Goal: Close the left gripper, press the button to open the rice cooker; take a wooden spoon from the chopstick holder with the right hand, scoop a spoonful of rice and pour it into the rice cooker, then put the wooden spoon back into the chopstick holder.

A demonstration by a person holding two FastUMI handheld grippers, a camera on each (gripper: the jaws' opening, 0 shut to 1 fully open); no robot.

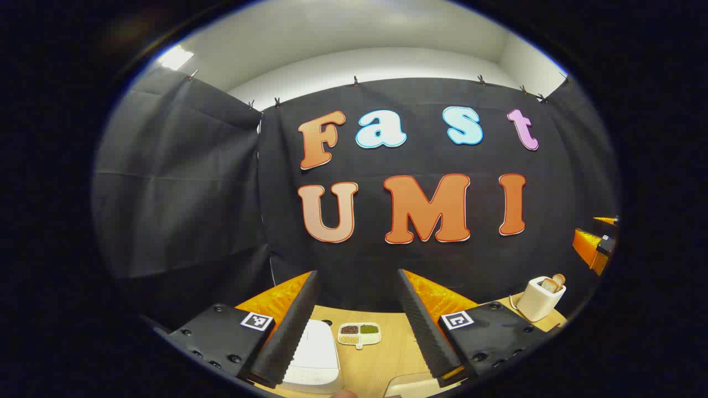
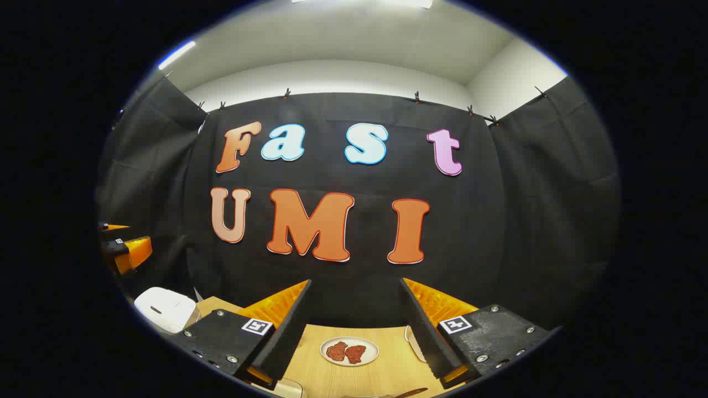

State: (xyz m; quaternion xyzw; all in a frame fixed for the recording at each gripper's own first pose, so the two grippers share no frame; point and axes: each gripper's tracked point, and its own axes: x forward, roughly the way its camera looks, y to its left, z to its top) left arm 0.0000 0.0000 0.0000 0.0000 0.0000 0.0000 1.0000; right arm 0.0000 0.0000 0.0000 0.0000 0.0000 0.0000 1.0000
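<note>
Right now both of my grippers hang above the wooden surface (image 1: pixel 381 359), pointed at the booth wall, and nothing has been touched yet. My left gripper (image 1: pixel 357 326) has its fingers wide apart and empty; the task wants them brought together first so the closed tips can act as a blunt poker. Below and just left of that gap sits the white rice cooker (image 1: pixel 312 354), lid down, near the surface's front edge in the left gripper view. I judge its shell hard and smooth, so a closed tip could skid off; the press should go squarely on the button, which I cannot pick out from here. Farther back lies a small divided dish of grains (image 1: pixel 359 334), which I take to be where the rice is scooped from. A white toaster (image 1: pixel 539 297) stands toward the right edge.

My right gripper (image 2: pixel 354 337) is equally spread, holding nothing. Between its fingers, farther off, sits a plate with two reddish pieces (image 2: pixel 349 351). At the very front edge a dark brown, handle-like tip (image 2: pixel 412 392) peeks in; I cannot tell whether it is the wooden spoon. Such a spoon should be light and stiff, best pinched partway along the handle.
</note>
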